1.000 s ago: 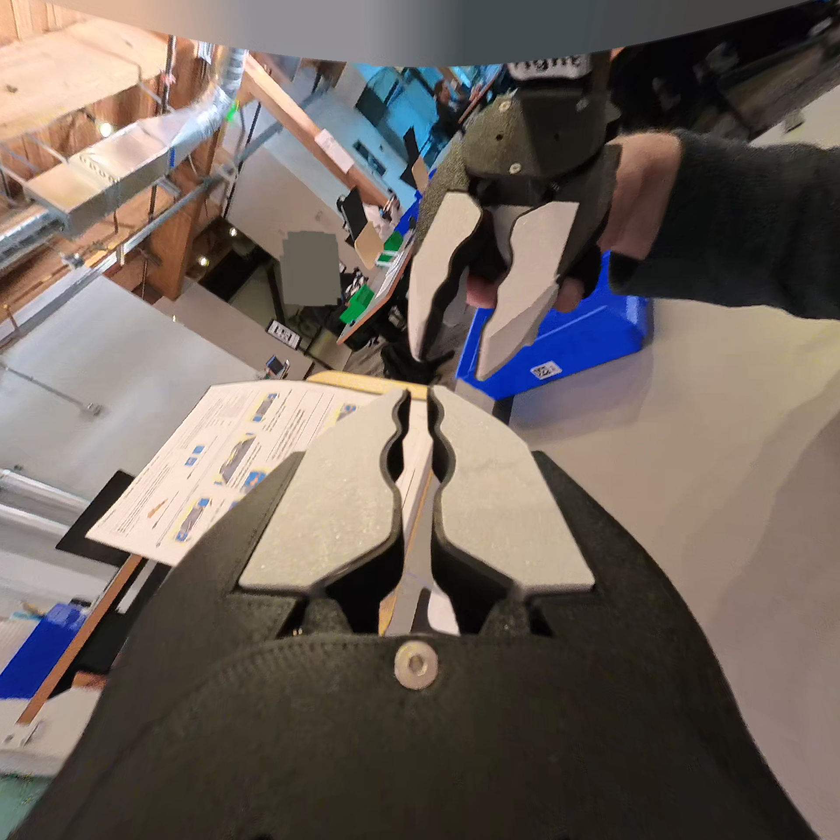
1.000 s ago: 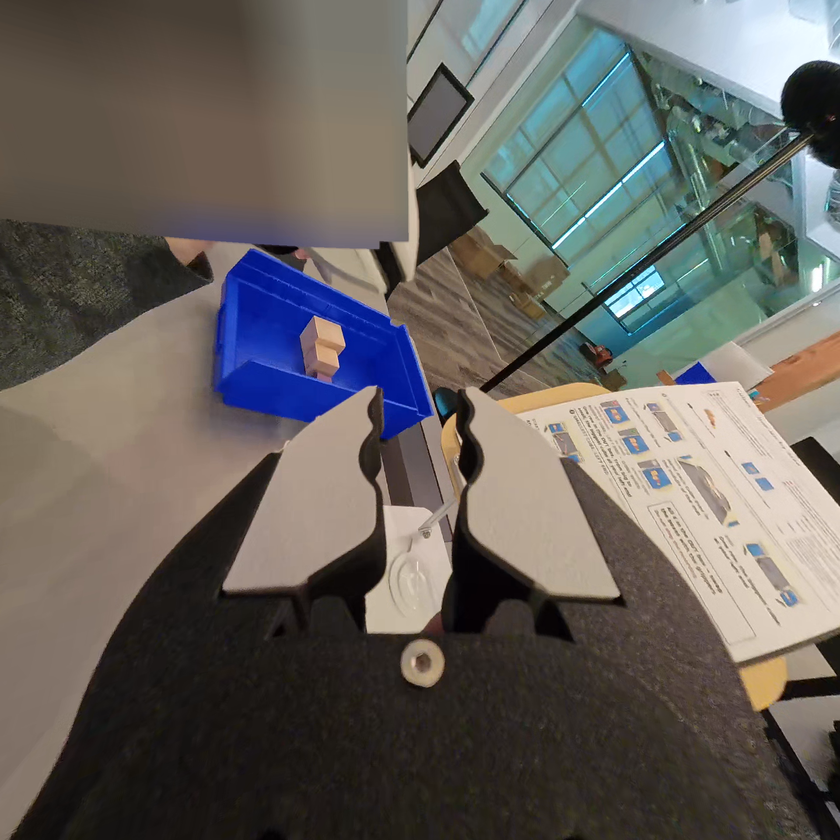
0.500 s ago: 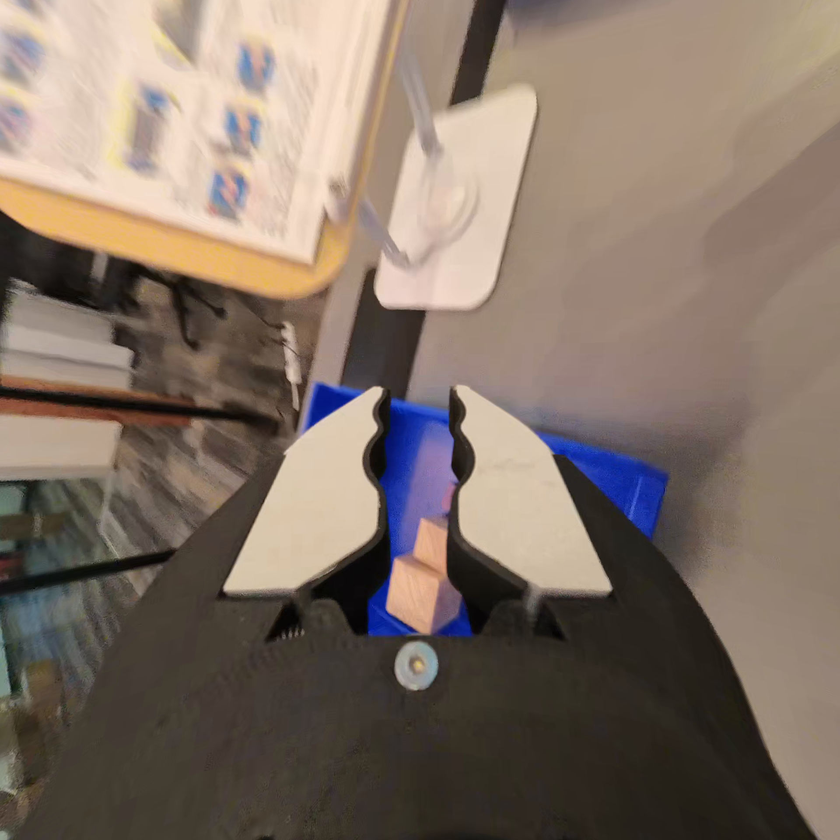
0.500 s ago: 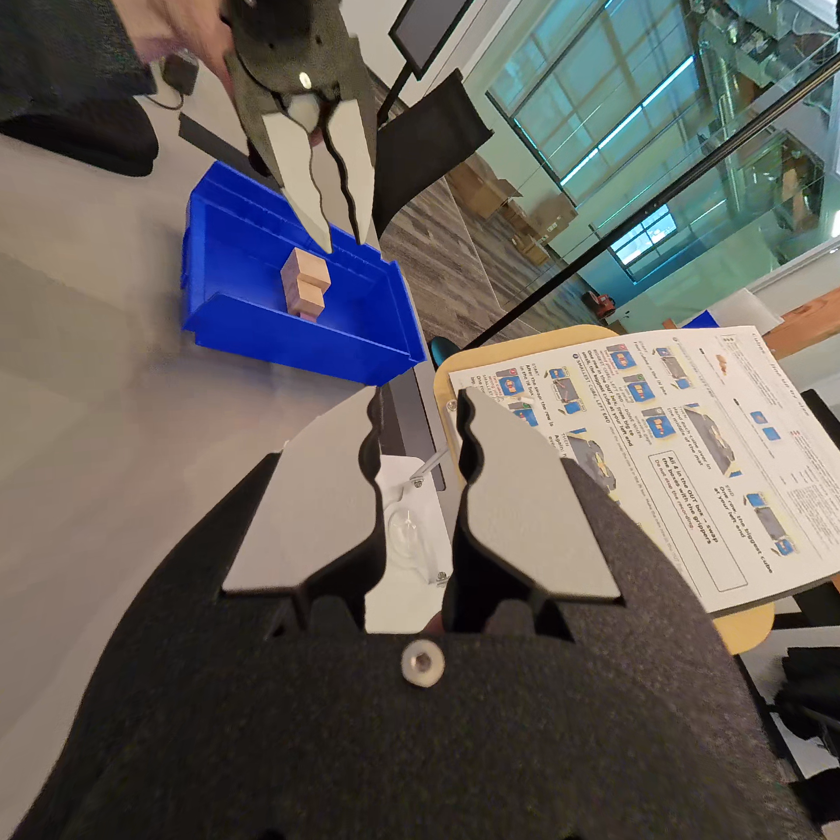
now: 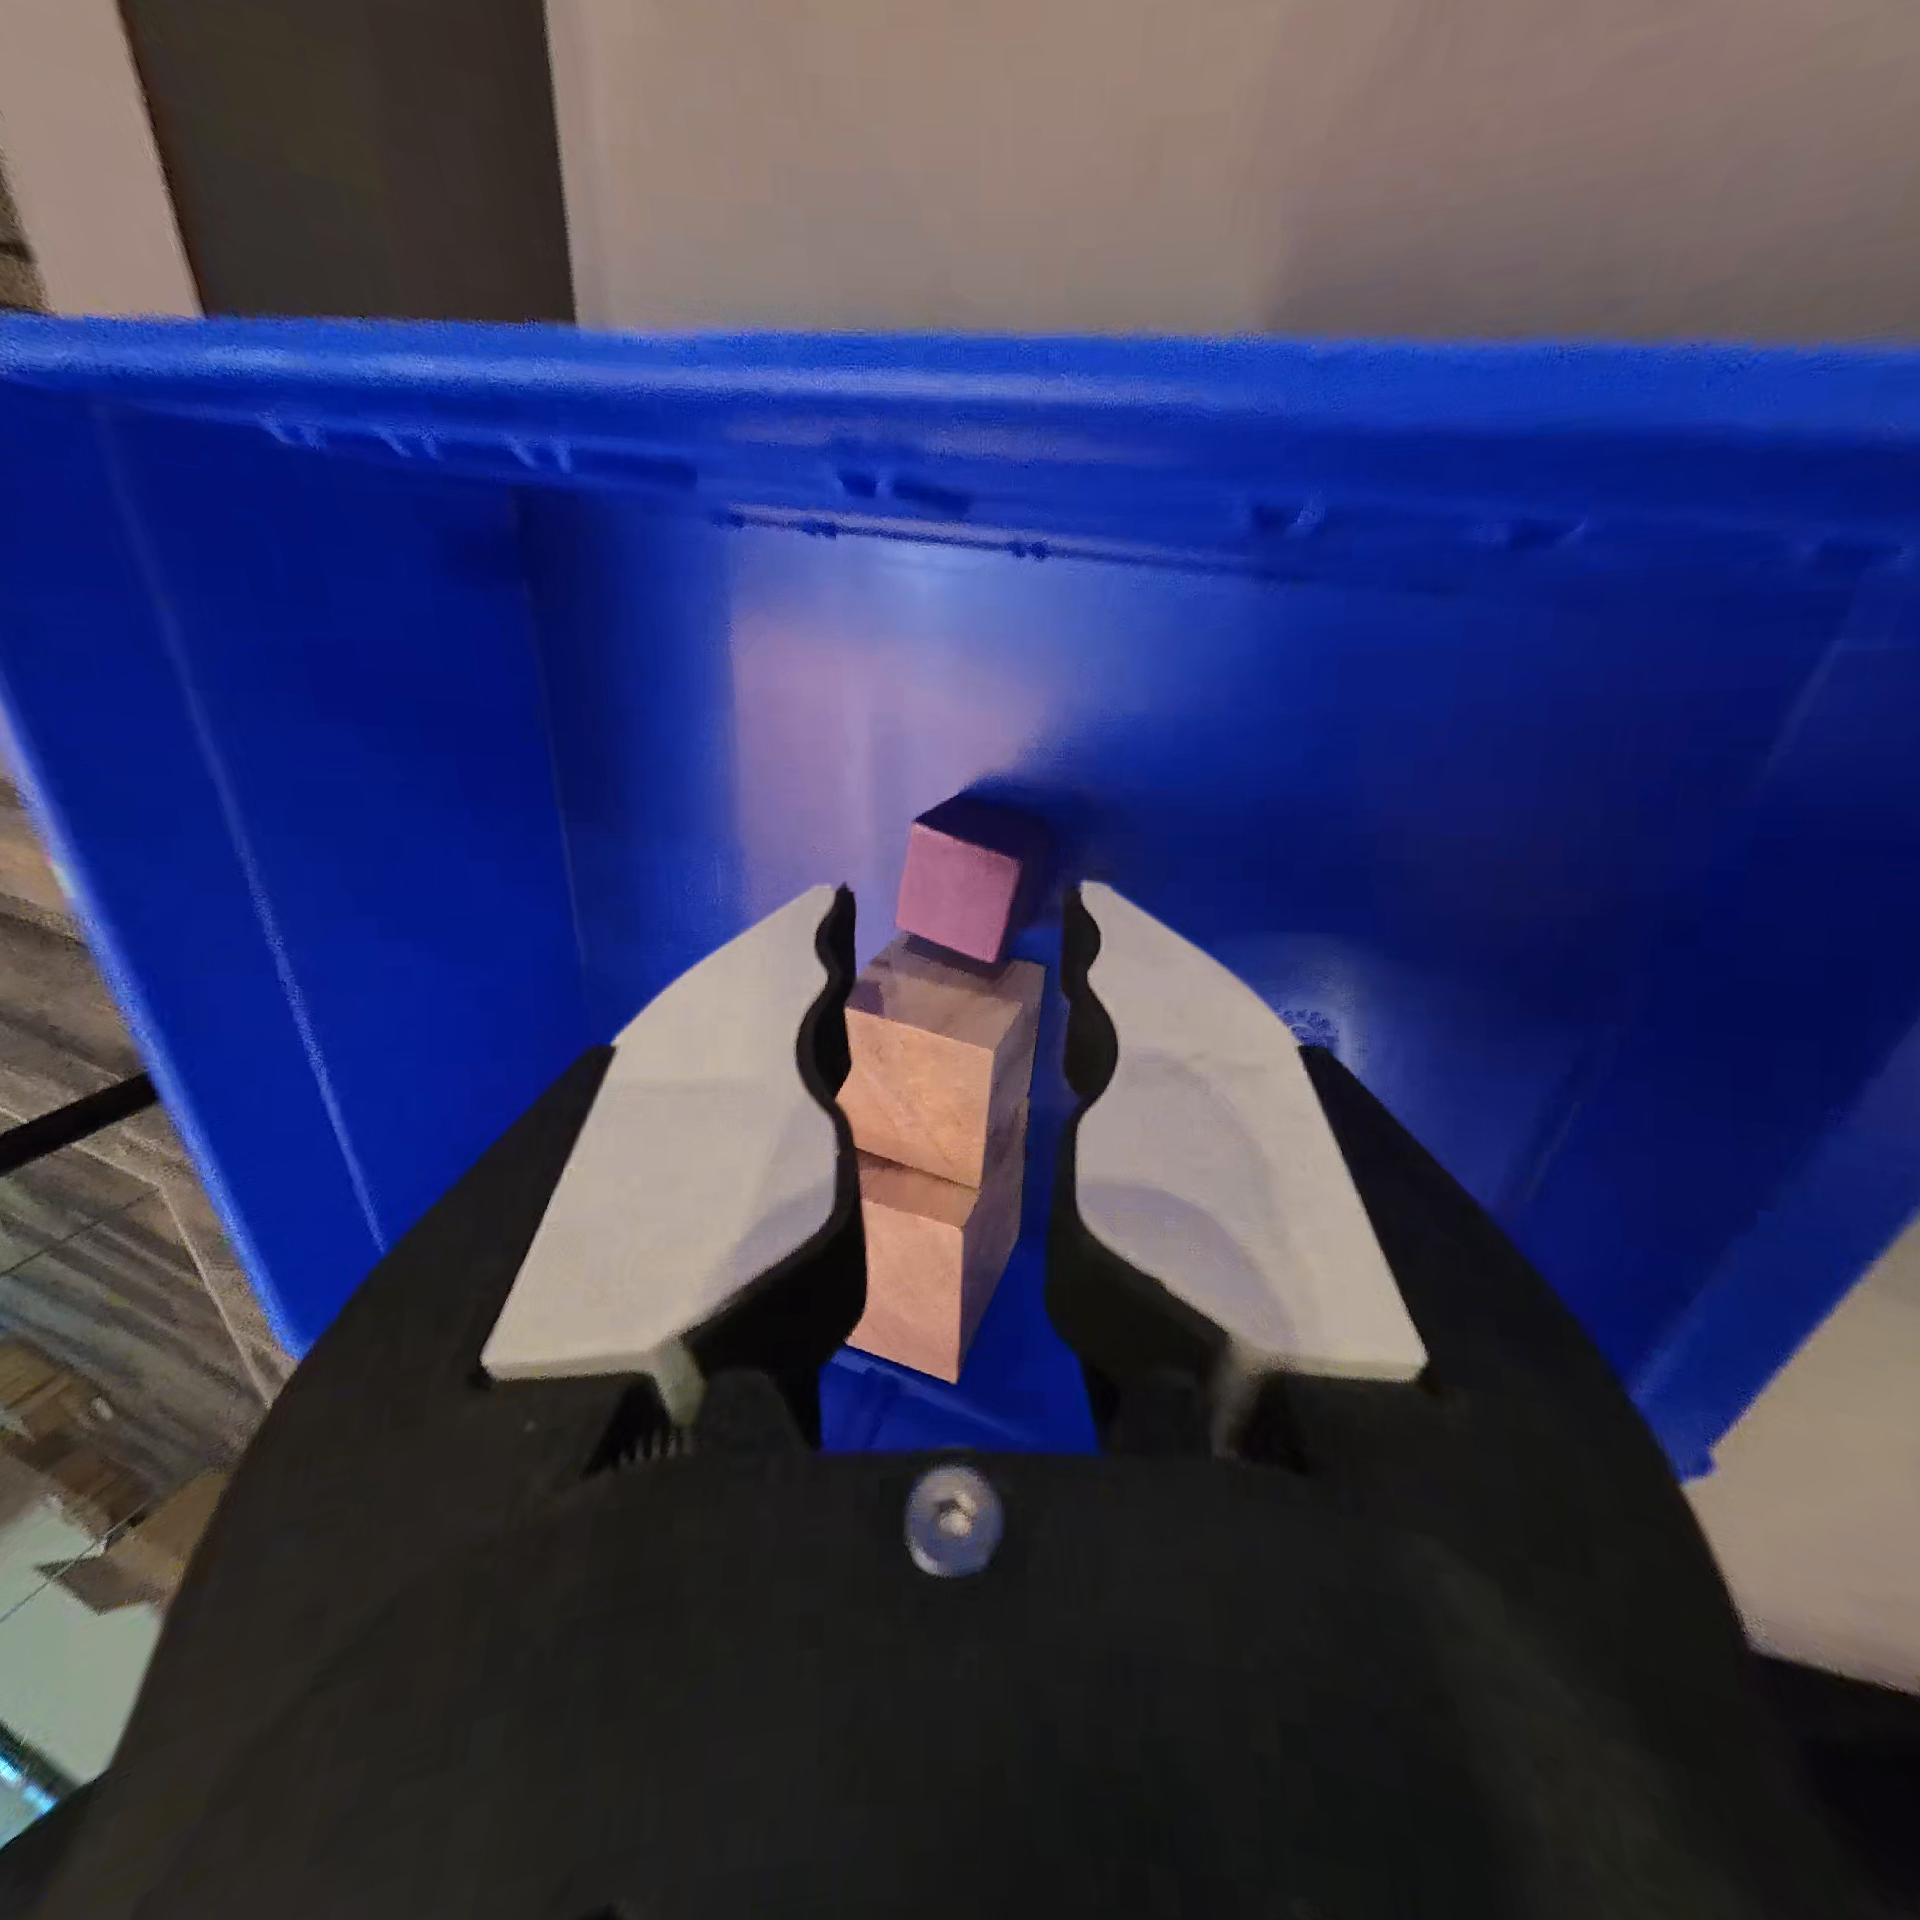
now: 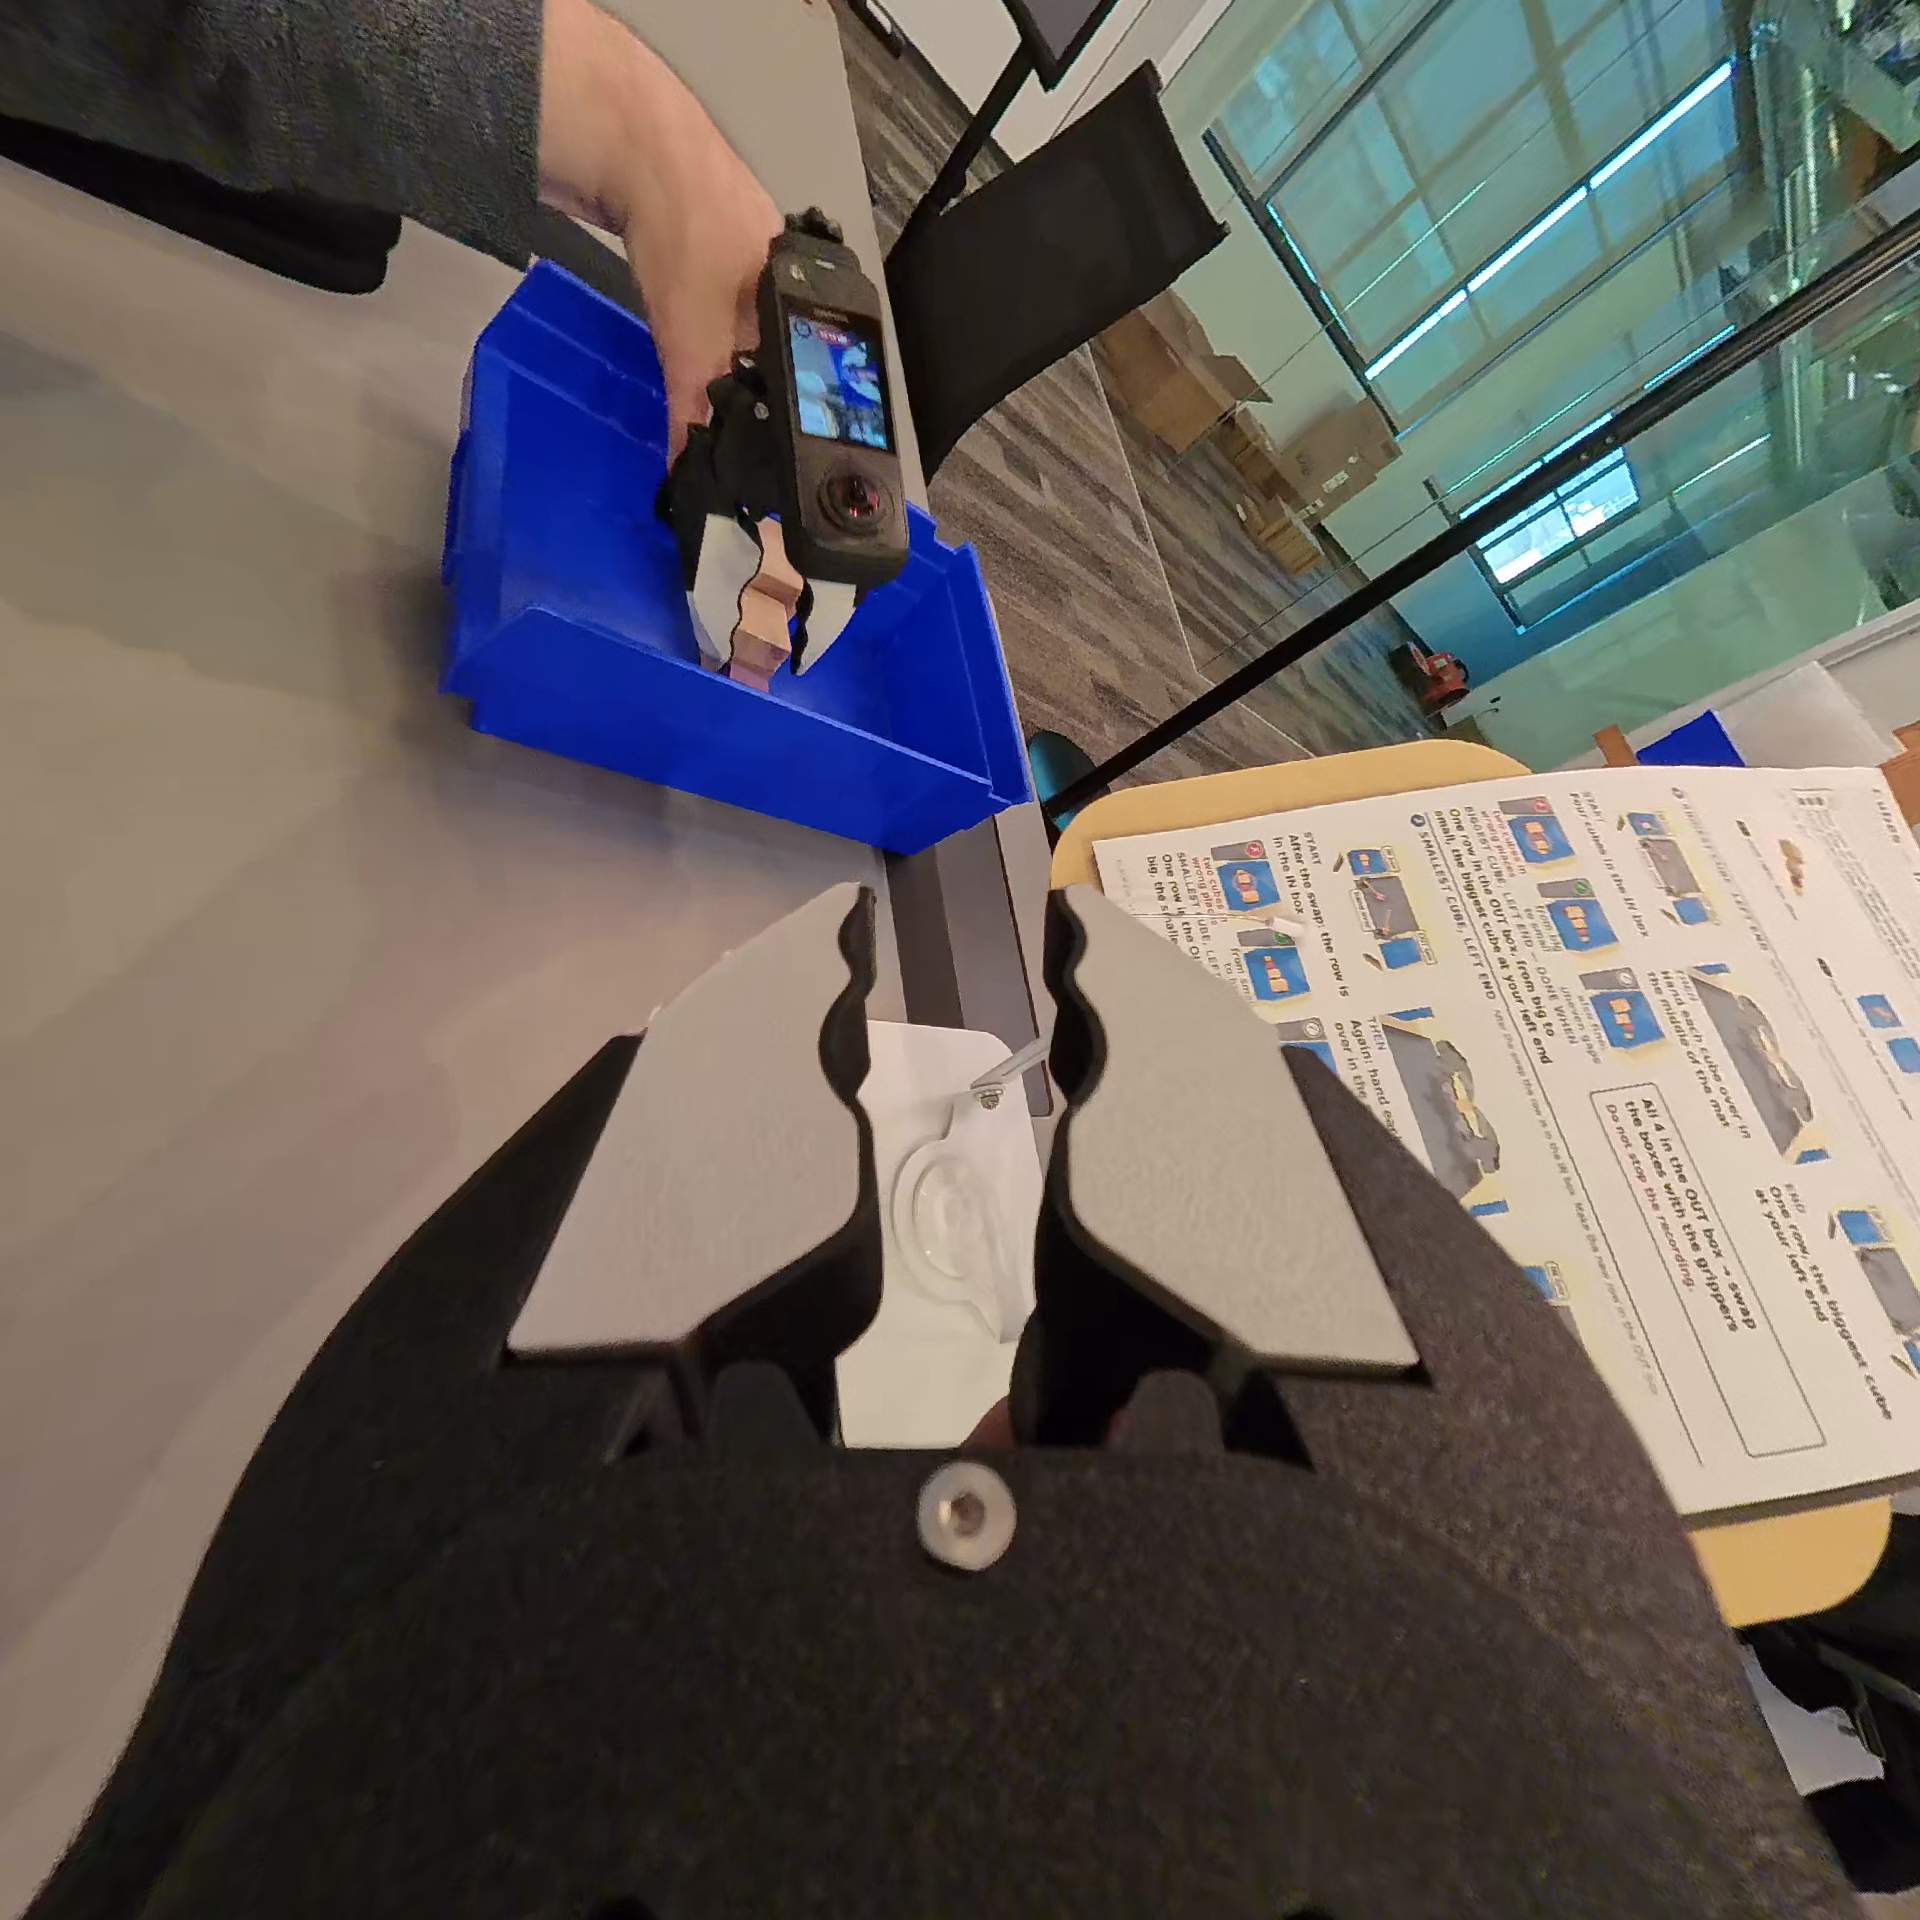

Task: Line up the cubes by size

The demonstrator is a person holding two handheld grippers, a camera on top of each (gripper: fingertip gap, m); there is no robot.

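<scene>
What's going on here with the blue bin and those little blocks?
A person holds a two-finger gripper in each hand. The left gripper is lowered into the blue bin, its open fingers either side of a row of wooden cubes without visibly pressing on them. The farthest cube looks the smallest. The right gripper is open with nothing in it, above the grey table near a printed instruction sheet. No cube has been lifted yet.

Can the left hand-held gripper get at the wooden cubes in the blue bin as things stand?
Probably yes: the left hand-held gripper is open inside the blue bin, its fingers either side of the cubes, with nothing between.
</scene>
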